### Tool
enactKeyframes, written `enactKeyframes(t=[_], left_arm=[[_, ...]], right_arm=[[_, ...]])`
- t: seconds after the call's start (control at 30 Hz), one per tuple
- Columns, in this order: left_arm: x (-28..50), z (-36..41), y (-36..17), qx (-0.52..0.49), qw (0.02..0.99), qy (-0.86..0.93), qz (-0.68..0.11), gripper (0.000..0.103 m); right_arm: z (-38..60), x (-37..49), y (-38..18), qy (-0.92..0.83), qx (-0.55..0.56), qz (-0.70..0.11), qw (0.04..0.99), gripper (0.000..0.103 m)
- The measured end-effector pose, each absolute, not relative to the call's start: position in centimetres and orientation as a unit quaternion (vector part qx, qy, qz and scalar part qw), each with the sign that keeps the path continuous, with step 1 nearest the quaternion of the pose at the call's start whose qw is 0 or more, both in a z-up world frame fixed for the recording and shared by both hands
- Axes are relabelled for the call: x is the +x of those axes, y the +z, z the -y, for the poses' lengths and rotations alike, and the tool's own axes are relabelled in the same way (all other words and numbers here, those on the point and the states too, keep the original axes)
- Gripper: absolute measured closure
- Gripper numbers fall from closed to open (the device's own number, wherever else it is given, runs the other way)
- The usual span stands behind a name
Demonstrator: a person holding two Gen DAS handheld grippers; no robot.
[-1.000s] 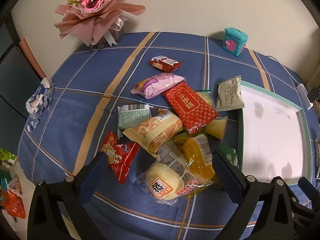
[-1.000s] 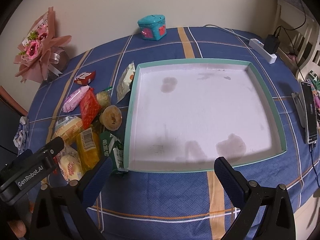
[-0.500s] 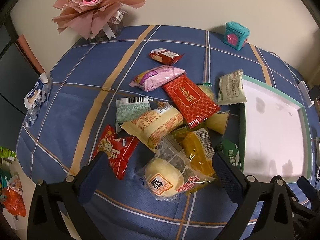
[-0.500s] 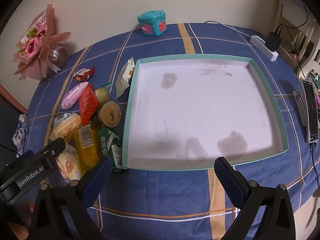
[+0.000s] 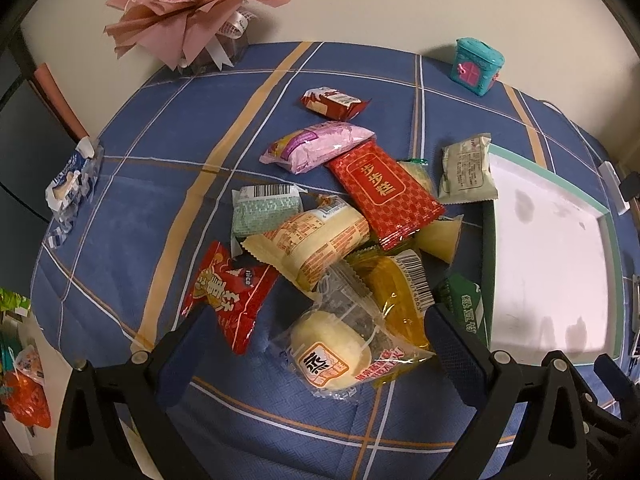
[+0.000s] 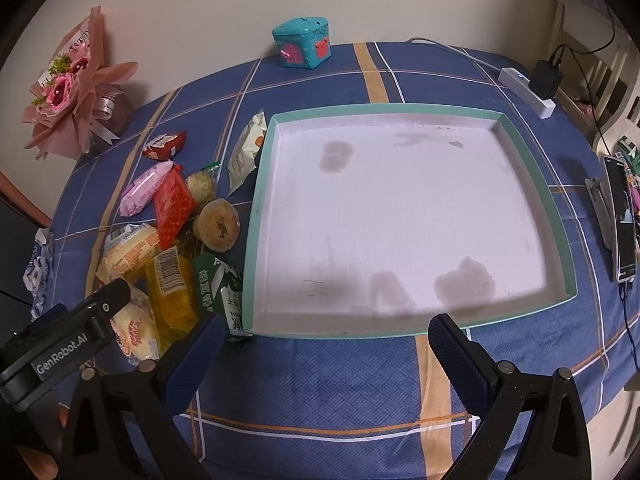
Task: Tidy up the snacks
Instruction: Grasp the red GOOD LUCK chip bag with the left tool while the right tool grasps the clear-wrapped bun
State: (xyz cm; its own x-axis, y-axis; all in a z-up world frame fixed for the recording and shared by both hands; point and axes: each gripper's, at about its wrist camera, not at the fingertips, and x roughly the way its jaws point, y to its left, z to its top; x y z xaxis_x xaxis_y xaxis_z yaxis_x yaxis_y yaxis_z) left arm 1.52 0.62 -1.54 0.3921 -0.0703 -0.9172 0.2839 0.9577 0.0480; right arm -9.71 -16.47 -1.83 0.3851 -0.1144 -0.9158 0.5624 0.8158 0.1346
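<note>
Several wrapped snacks lie in a heap on the blue checked tablecloth. Nearest to my left gripper [image 5: 320, 332] is a clear-wrapped pale bun [image 5: 330, 350], lying between its open fingers. Beside the bun are a yellow packet [image 5: 400, 296], a red packet [image 5: 230, 296] and a cream packet [image 5: 312, 242]. A long red packet [image 5: 384, 194] and a pink one [image 5: 316, 146] lie farther back. The white tray with a teal rim [image 6: 400, 216] holds nothing and sits right of the heap. My right gripper [image 6: 320, 344] hangs open over the tray's near edge.
A pink flower bouquet [image 5: 188, 8] stands at the back left and a small teal box [image 6: 302, 42] at the back. A power strip with a charger [image 6: 532, 88] and a phone [image 6: 622, 220] lie to the right. A tissue pack [image 5: 70, 184] sits at the left table edge.
The left gripper has crept forward and lower toward the snack heap, so the bun now sits between its fingers. The right gripper has barely moved. Both stay open.
</note>
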Motion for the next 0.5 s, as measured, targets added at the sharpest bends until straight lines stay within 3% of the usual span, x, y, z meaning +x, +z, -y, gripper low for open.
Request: enactKeyframes(t=[0.4, 0.5], left_arm=[[4.0, -6.3, -0.9, 0.005, 0.832, -0.073, -0.550, 0.000], [4.4, -7.5, -0.9, -0.008, 0.832, -0.063, -0.552, 0.000]], right_arm=[[12.2, -6.2, -1.7, -0.135, 0.201, -0.513, 0.823, 0.001], [11.0, -5.5, -1.8, -0.118, 0.198, -0.515, 0.825, 0.009]])
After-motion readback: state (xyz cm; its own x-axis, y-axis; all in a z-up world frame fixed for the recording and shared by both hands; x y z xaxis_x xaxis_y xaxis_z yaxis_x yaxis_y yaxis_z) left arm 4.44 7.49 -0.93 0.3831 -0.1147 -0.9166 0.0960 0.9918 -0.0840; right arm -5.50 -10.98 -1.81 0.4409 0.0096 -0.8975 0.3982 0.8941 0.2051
